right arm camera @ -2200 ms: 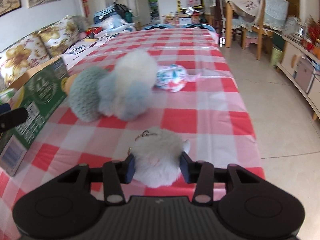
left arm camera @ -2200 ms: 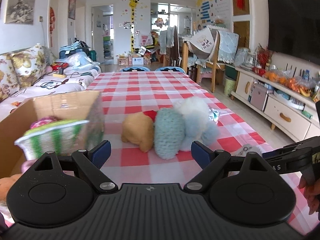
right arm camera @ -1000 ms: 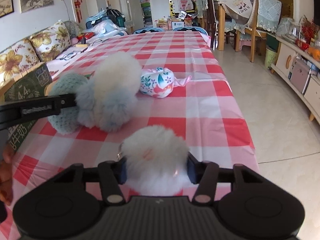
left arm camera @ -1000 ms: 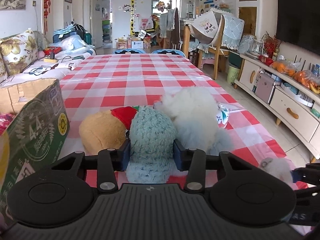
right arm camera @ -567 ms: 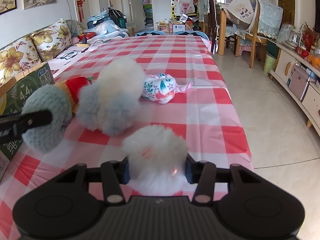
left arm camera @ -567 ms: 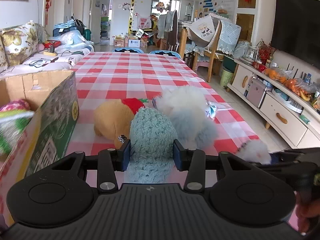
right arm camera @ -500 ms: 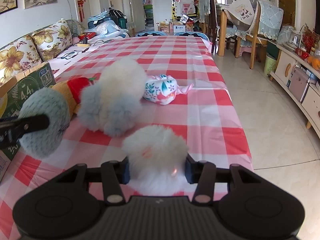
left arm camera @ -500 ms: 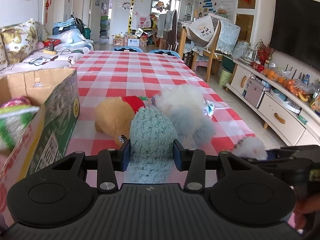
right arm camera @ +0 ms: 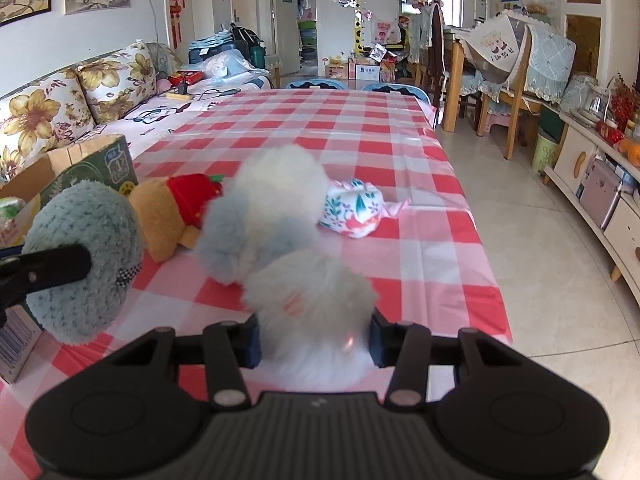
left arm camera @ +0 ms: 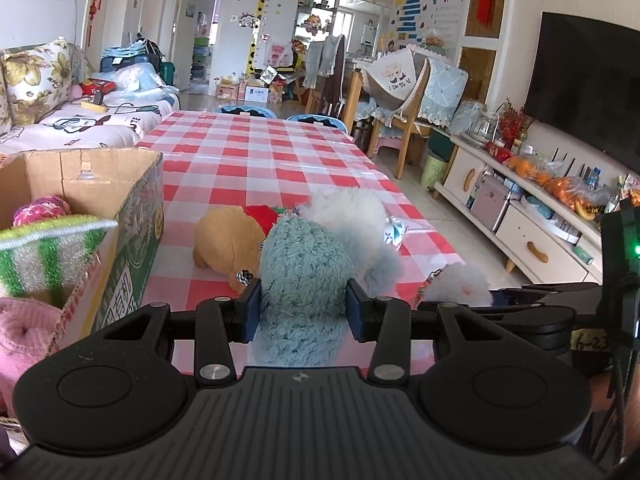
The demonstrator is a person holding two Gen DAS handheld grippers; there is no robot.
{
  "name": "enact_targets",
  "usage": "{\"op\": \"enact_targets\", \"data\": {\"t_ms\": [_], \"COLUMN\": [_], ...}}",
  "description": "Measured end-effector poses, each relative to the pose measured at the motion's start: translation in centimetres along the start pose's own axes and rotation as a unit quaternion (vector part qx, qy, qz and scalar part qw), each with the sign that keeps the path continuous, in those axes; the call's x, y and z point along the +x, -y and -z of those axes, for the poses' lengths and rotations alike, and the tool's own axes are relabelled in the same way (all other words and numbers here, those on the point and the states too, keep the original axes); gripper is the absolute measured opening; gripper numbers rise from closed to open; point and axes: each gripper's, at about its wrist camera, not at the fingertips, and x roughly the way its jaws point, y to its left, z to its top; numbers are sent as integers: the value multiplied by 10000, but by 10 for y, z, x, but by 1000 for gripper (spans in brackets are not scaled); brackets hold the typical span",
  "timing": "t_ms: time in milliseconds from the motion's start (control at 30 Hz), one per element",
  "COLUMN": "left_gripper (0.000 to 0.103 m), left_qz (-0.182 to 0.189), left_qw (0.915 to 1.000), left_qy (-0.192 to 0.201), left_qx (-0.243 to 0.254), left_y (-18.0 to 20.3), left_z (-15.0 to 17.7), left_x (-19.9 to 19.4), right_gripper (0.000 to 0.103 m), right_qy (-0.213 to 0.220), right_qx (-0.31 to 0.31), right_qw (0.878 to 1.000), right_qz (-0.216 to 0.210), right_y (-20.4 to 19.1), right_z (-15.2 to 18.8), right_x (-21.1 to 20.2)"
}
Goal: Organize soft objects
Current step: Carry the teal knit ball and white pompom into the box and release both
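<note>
My left gripper (left arm camera: 304, 308) is shut on a teal fuzzy plush (left arm camera: 304, 268) and holds it above the checked table; the plush also shows in the right wrist view (right arm camera: 80, 256). My right gripper (right arm camera: 314, 338) is shut on a white fluffy pompom (right arm camera: 312, 300), which also shows in the left wrist view (left arm camera: 460, 286). On the table lie a tan bear with a red hat (right arm camera: 168, 212), a large white-grey fluffy plush (right arm camera: 264, 208) and a floral fabric pouch (right arm camera: 354, 212). An open cardboard box (left arm camera: 132, 216) stands at the left and holds soft items.
The box holds a green-striped fuzzy item (left arm camera: 44, 252) and a pink knitted ball (left arm camera: 40, 208). The table's right edge (right arm camera: 484, 240) drops to a tiled floor. A sofa (right arm camera: 60, 104) runs along the left; a cabinet (left arm camera: 532, 236) stands on the right.
The left gripper has closed on the teal plush and lifted it away from the pile toward the box. The right gripper has kept hold of the white pompom, raised slightly.
</note>
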Motion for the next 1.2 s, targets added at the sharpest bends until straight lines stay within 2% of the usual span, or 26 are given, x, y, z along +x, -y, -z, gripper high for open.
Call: {"op": "enact_targets", "data": {"t_ms": [700, 1200], "left_gripper": [53, 53], "left_qz": [-297, -952], "left_qw": [9982, 9920], "left_qy": [497, 829], "left_qx": [-178, -64], "left_y": [-34, -58], "left_z": [-32, -38], "left_x": [-30, -51], "right_gripper": [47, 47], "right_qy": [631, 1092], "right_qx": [-4, 22], "right_qw": [9974, 9897], "right_qz": [-350, -924], "right_y": [-49, -90], "right_z": [-41, -62], "right_x": [-27, -51]}}
